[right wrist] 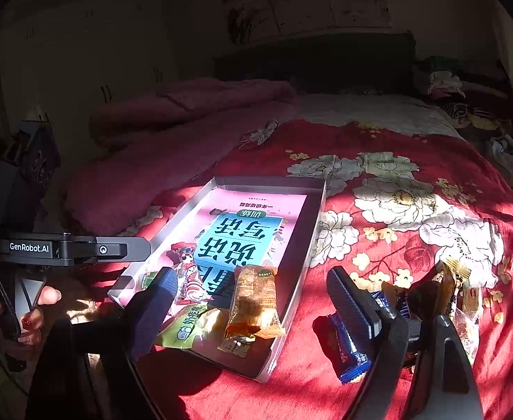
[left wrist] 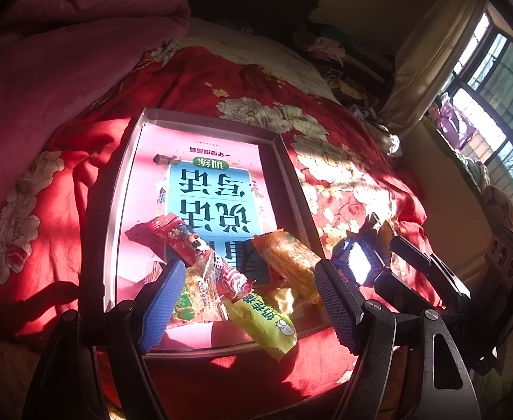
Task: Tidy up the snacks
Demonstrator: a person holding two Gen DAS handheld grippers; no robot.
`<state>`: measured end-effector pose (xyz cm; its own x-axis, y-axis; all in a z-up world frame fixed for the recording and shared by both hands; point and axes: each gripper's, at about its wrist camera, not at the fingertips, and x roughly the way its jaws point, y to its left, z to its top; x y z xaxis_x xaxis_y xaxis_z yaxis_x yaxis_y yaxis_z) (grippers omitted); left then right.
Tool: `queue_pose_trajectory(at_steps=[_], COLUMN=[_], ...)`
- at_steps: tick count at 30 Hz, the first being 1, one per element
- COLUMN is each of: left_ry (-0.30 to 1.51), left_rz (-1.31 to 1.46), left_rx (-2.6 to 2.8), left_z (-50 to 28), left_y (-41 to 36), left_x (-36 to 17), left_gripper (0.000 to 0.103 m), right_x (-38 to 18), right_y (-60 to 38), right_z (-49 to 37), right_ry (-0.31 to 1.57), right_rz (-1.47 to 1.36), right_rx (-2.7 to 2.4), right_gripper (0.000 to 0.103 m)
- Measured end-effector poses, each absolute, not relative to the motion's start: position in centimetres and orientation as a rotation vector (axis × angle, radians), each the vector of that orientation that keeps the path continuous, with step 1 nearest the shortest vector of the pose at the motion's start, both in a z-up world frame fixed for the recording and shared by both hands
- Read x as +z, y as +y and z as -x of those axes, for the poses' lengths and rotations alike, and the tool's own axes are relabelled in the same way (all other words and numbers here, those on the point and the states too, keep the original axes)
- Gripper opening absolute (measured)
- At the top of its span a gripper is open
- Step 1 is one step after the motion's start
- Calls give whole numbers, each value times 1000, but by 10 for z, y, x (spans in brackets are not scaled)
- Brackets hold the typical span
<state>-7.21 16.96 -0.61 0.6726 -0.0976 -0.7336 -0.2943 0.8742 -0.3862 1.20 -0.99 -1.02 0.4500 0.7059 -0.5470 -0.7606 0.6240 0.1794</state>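
A shallow grey tray (left wrist: 123, 182) lies on the red floral quilt with a pink and blue book (left wrist: 214, 189) flat inside. At its near end lie a red packet (left wrist: 193, 245), an orange packet (left wrist: 287, 262) and a green packet (left wrist: 263, 325) that overhangs the rim. My left gripper (left wrist: 247, 273) hangs open above these, gripping nothing. My right gripper (right wrist: 251, 276) is open wide over the orange packet (right wrist: 254, 304) and the tray's right wall (right wrist: 301, 269), its pads touching nothing. Blue packets (right wrist: 347, 350) and other loose snacks (right wrist: 448, 290) lie on the quilt to the right.
A pink blanket (left wrist: 64, 52) is heaped left of the tray. A window (left wrist: 501, 87) and a curtain (left wrist: 431, 52) stand at the right. A hand (right wrist: 32, 311) holds the left gripper's body (right wrist: 81, 248) at the left. The quilt (right wrist: 396, 210) stretches beyond the tray.
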Motion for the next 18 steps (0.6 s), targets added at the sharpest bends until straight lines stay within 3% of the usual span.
queue_pose_trajectory(at_steps=[18], left_ry=[840], left_rz=[462], left_rx=[57], left_z=[67], left_y=[137], left_x=[7], left_gripper=[78], right_x=[11], right_y=[-45], right_z=[-12], right_ry=[535], right_rz=[76], right_rx=[855], right_gripper=[88])
